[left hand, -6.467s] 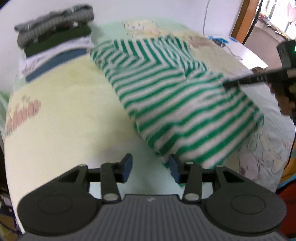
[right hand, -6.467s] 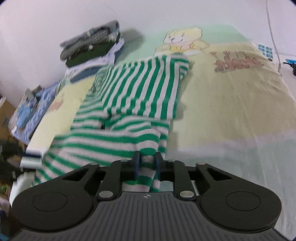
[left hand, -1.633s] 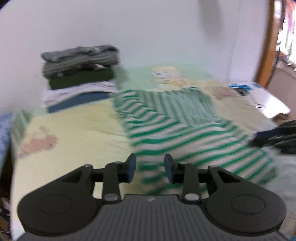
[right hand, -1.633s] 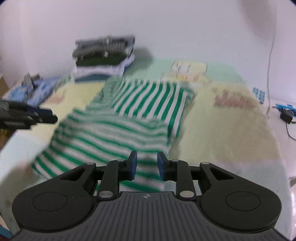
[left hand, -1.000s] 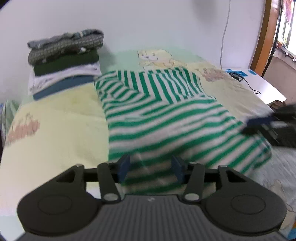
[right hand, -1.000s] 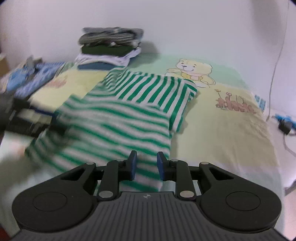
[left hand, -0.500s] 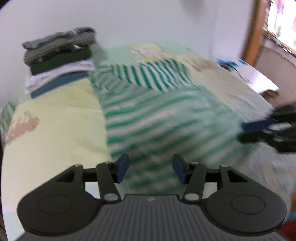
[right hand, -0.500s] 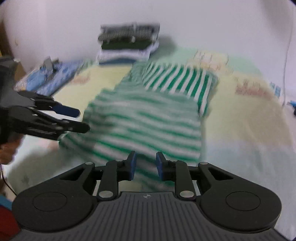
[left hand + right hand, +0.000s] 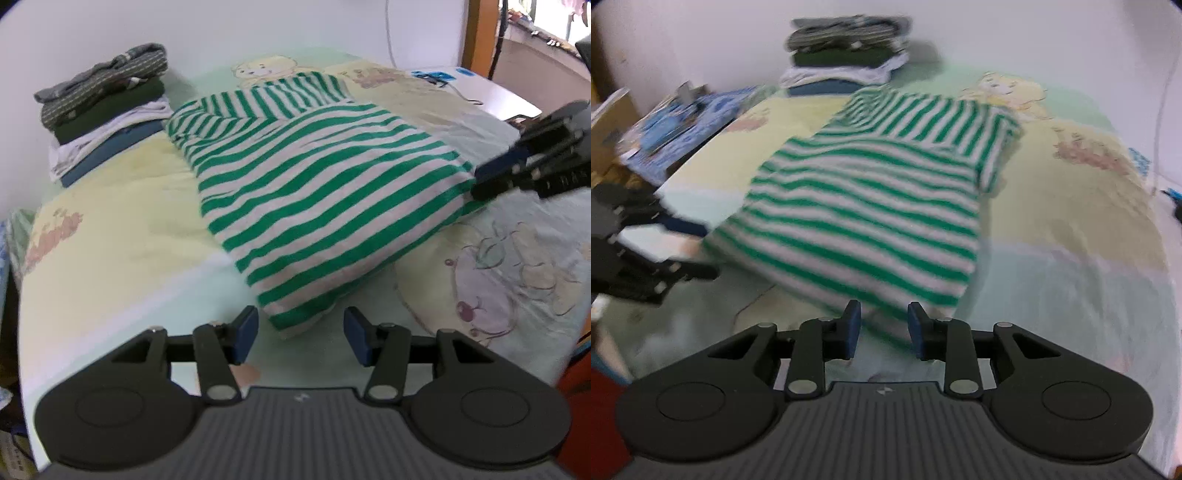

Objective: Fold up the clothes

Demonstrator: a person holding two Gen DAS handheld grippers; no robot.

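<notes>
Two grippers: both hover low over the near edge of one garment, neither gripping it.
Striped shirt (image 9: 317,192): green and white, folded over on itself, lying flat on the bed sheet (image 9: 118,236) — the lower half is doubled up over the upper part, whose stripes run at another angle near the far end.
Left gripper (image 9: 300,334): jaws apart and released; the shirt's near corner lies just ahead of the gap and a little toward the middle of it, with no pad touching cloth.
Right gripper (image 9: 883,325): jaws have just been opening and stand parted; the shirt's near hem lies in front of and partly between the blue pads (image 9: 852,323), yet the pads do not press on it.
Cross view: in the left wrist view the right gripper's fingers reach to the shirt's right-hand edge; whether they touch it cannot be told.
Stack of folded clothes (image 9: 107,107): at the far corner of the bed against the wall, well apart from the striped shirt — grey knit on top, dark green, white and blue below.
Sheet print: cartoon bear (image 9: 264,68) beyond the shirt's far end.
</notes>
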